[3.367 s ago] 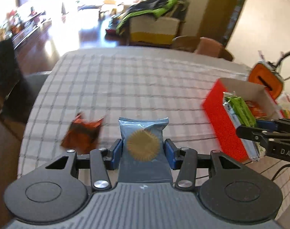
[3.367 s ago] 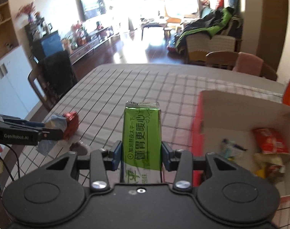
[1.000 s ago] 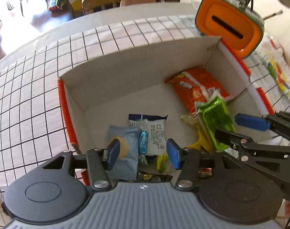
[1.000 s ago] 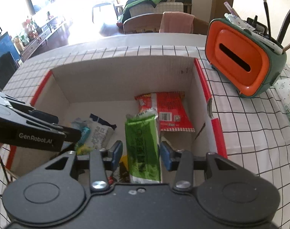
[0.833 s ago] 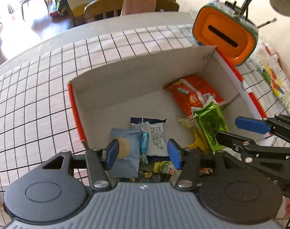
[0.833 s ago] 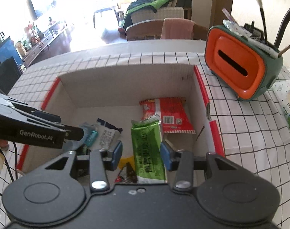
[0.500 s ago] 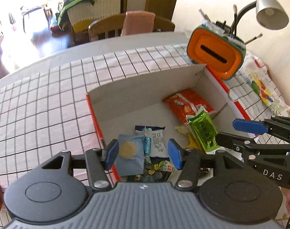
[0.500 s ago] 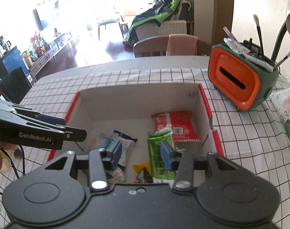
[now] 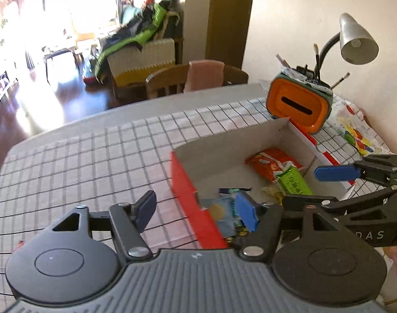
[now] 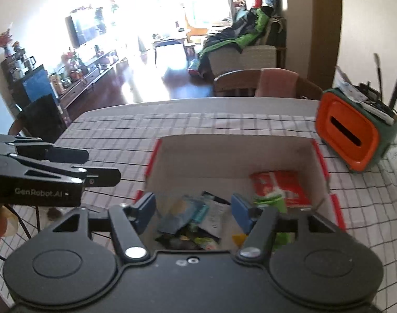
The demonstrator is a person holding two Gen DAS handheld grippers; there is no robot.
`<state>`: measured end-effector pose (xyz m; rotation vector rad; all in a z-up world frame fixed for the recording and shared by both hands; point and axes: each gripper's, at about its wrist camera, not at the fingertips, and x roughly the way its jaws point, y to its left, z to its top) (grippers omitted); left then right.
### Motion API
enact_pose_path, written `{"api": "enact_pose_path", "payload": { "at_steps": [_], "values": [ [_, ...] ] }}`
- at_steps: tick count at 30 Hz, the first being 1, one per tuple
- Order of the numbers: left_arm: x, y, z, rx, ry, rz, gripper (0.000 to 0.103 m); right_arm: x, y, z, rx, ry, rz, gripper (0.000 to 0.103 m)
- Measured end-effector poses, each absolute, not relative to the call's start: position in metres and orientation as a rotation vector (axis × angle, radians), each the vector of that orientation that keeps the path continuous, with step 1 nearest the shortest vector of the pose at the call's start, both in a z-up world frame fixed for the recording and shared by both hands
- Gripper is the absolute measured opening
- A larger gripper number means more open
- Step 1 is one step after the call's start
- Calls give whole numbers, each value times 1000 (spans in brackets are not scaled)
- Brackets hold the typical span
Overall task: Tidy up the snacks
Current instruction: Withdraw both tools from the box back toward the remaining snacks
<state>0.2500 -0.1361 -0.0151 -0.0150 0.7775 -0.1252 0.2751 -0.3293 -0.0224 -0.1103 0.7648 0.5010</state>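
A red cardboard box (image 9: 188, 190) with a white inside stands on the checked tablecloth and holds several snack packets. Among them are a green packet (image 9: 292, 182), an orange-red packet (image 9: 268, 163) and a grey-blue packet (image 9: 220, 214). My left gripper (image 9: 195, 210) is open and empty, above the box's left wall. My right gripper (image 10: 191, 212) is open and empty, above the box's near side. The box (image 10: 235, 154), the green packet (image 10: 272, 200) and the red packet (image 10: 279, 185) also show in the right wrist view.
An orange and green pen holder (image 9: 298, 104) with brushes stands right of the box, also in the right wrist view (image 10: 352, 135). A grey desk lamp (image 9: 355, 39) rises behind it. A wooden chair (image 9: 172, 80) stands at the table's far edge. A small snack (image 10: 53, 211) lies on the cloth at left.
Both grippers let go of their packets into the box, opened, and drew back and up. The left gripper has shifted left over the box wall.
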Motion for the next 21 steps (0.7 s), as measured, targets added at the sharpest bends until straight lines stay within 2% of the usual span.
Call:
{"api": "enact_pose_path", "payload": {
  "at_steps": [1, 4, 8, 14, 21],
  "values": [
    [245, -130, -14, -11, 767, -121, 70, 274, -326, -22, -112, 755, 509, 84],
    [232, -114, -13, -4, 750, -108, 74, 270, -310, -23, -133, 743, 541, 86],
    [214, -92, -14, -5, 725, -81, 81, 265, -289, -27, -131, 737, 582, 99],
    [195, -52, -18, -37, 713, -37, 84, 252, -252, -31, -142, 711, 633, 103],
    [177, -1, -25, -108, 691, 12, 93, 239, -204, -38, -219, 697, 687, 103]
  ]
}}
